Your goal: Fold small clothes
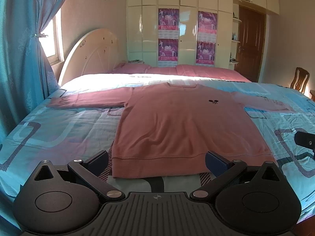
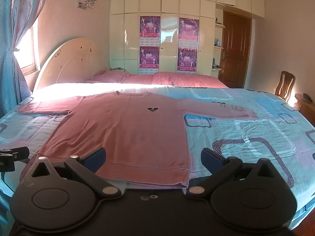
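A pink long-sleeved sweater (image 1: 177,122) lies flat, face up, on the bed, both sleeves spread sideways and the hem nearest me. It has a small black logo (image 1: 212,102) on the chest. My left gripper (image 1: 156,162) is open and empty, just short of the hem's left part. In the right wrist view the sweater (image 2: 126,129) lies ahead and to the left. My right gripper (image 2: 153,160) is open and empty over the hem's right corner. Part of the right gripper (image 1: 304,140) shows at the left wrist view's right edge.
The bed has a blue patterned sheet (image 1: 59,129) and pink pillows (image 1: 177,71) by the cream headboard (image 1: 92,55). A blue curtain (image 1: 19,59) hangs on the left. A wooden chair (image 2: 285,86) stands beyond the bed's right side, and a white wardrobe (image 2: 167,39) lines the far wall.
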The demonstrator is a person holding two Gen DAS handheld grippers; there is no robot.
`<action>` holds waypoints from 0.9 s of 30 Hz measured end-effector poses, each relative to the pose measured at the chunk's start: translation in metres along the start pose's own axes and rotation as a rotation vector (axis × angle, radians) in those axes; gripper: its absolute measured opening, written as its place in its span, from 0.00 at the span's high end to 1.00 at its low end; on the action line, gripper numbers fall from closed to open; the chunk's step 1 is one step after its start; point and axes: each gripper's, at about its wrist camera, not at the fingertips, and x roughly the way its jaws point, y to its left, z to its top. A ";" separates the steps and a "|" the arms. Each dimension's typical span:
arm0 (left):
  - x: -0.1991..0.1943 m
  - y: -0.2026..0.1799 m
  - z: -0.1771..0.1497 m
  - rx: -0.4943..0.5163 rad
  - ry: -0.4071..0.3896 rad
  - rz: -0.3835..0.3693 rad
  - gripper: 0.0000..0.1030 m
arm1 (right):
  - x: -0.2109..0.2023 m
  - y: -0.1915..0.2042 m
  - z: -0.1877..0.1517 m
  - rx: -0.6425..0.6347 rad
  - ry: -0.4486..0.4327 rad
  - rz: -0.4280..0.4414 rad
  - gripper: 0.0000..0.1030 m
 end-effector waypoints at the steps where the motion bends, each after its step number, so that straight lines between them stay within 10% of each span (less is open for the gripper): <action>1: 0.000 0.000 0.000 0.000 0.000 0.001 0.00 | 0.000 0.000 0.000 0.000 0.000 0.001 0.01; 27: 0.000 -0.001 -0.001 -0.008 0.001 0.009 0.00 | 0.003 -0.001 0.000 0.000 -0.003 0.008 0.01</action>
